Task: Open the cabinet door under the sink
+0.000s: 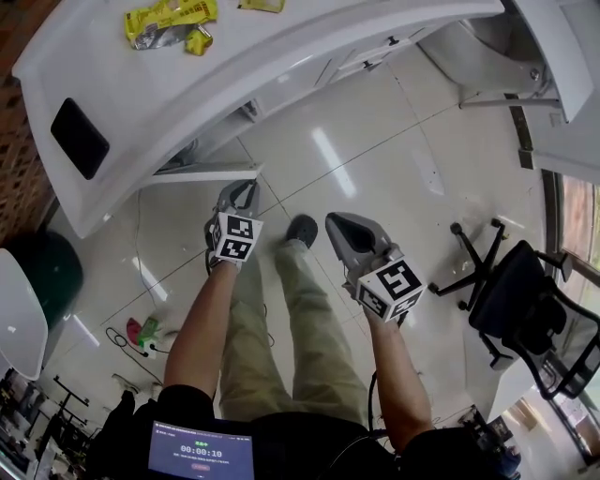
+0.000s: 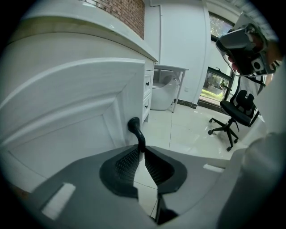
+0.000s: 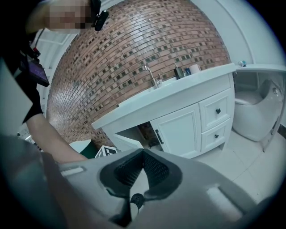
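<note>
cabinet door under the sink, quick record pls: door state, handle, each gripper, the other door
door: left cabinet door stands partly open, dark inside of the cabinet showing
handle: black handle near the door's free edge
left gripper: left gripper shut on the handle
right gripper: right gripper shut, nothing between the jaws, held back from the cabinet
other door: right door closed
progress: opening under way

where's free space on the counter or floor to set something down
Countertop is bare between the yellow wrappers and the black slab. Floor tiles are open between countertop and office chair. Crowded at the cabinet door, whose handle the left gripper grips.
</note>
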`<state>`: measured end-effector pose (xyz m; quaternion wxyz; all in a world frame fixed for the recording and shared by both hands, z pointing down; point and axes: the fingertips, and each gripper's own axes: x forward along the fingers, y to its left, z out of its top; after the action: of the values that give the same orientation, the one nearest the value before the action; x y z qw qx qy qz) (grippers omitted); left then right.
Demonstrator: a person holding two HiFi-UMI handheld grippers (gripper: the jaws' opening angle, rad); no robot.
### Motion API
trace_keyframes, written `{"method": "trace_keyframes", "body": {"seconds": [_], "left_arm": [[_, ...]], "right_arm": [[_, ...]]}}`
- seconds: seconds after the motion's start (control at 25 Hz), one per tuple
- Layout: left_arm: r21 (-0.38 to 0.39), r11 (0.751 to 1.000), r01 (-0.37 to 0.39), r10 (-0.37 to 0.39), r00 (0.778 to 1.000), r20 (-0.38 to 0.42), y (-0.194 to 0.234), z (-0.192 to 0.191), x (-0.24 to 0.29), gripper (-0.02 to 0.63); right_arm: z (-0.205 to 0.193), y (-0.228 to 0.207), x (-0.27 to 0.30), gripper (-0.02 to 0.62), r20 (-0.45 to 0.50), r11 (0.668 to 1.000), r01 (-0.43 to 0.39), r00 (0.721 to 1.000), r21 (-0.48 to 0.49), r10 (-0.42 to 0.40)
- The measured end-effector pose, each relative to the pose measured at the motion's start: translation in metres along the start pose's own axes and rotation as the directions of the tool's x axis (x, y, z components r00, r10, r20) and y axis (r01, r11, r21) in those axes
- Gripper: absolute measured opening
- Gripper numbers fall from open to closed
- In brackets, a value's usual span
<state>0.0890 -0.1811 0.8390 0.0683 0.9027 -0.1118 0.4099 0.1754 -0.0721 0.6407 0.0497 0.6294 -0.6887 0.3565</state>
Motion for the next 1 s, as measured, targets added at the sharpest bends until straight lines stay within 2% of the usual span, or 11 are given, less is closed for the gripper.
{"method": "trace_keyframes", "body": {"seconds": [0.32, 0.48, 0.56, 0.8, 1.0], "left_arm": [[-0.014, 1.0, 0.013, -0.013, 1.0, -0.01, -0.016, -0.022, -0.017, 0.043], [0.102, 0.992, 0.071, -0.066, 0.997, -0.049, -0.027, -0.043, -0.031, 0.043], [0.136, 0.986, 0.1, -0.092, 0.994, -0.066, -0.033, -0.056, -0.041, 0.043], [0.074, 0.995, 0.07, -0.064, 0.994, -0.084, -0.039, -0.099, -0.078, 0.046], [0.074, 0.996, 0.048, -0.04, 0.994, -0.105, -0.034, -0.134, -0.109, 0.048]], "right_arm": [[-0.005, 0.008, -0.001, -0.009, -0.03, 0.999, -0.03, 0.999, -0.026, 0.029], [-0.008, 0.015, 0.002, -0.009, -0.049, 0.998, -0.055, 0.997, -0.041, 0.053], [-0.007, 0.019, 0.005, -0.009, -0.057, 0.997, -0.066, 0.996, -0.049, 0.063], [0.003, 0.038, 0.015, -0.009, -0.078, 0.99, -0.109, 0.992, -0.092, 0.102], [0.001, 0.061, 0.026, -0.009, -0.112, 0.979, -0.16, 0.983, -0.124, 0.147]]}}
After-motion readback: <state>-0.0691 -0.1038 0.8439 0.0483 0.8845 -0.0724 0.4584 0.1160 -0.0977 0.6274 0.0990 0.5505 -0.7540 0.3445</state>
